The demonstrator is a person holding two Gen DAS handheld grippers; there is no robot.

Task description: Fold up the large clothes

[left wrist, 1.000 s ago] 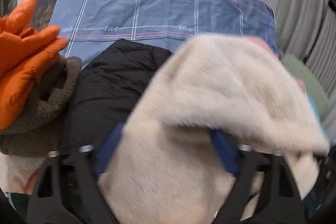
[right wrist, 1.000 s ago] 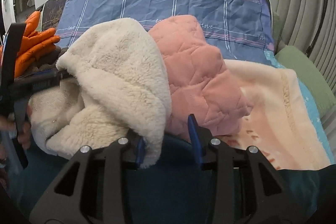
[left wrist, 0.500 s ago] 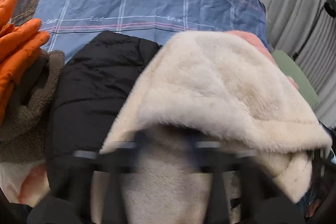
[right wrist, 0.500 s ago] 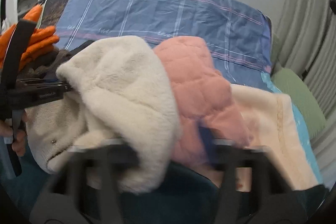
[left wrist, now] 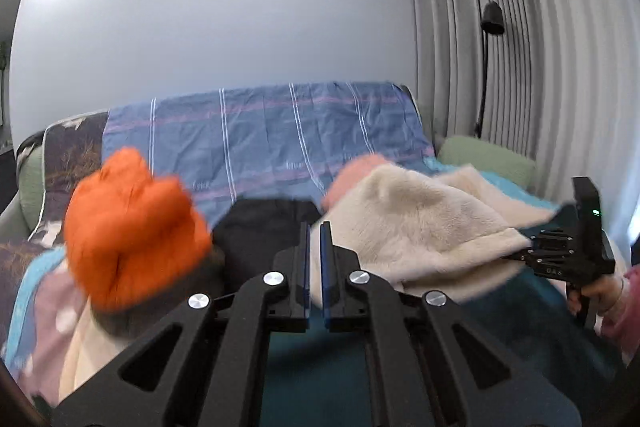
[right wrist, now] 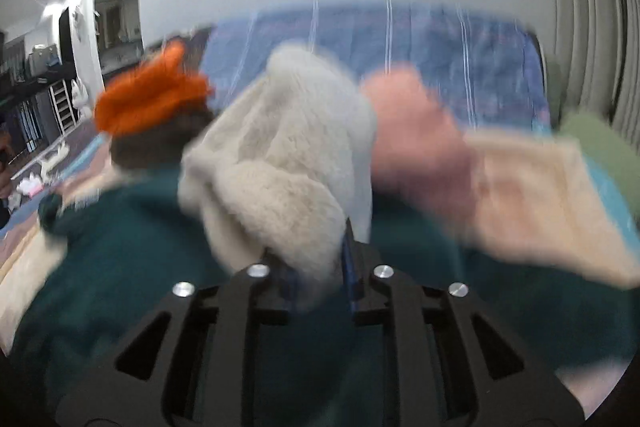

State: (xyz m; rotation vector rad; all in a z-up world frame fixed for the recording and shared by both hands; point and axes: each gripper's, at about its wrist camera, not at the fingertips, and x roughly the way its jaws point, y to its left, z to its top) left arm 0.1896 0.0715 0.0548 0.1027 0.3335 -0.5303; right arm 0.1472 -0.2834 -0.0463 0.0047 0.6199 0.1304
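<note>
cream fleece [right wrist: 280, 163] lies beside orange jacket [left wrist: 132, 227] | right claw [right wrist: 316, 267] clamped on its hem | left claw [left wrist: 316, 267] closed, empty | soft, bulky, light; best gripped at hem edges

Fleece garment [left wrist: 420, 227] lies mid-sofa on a spread garment [left wrist: 500, 311], quilted piece [left wrist: 352, 171] just behind it. Puffy jacket [left wrist: 128, 227] sits left, dark jacket [left wrist: 264, 227] between the two. Blanket [left wrist: 260, 139] drapes the backrest behind. Right gripper [right wrist: 316, 259] at the fleece's near edge; left gripper [left wrist: 315, 259] before the pile.
</note>
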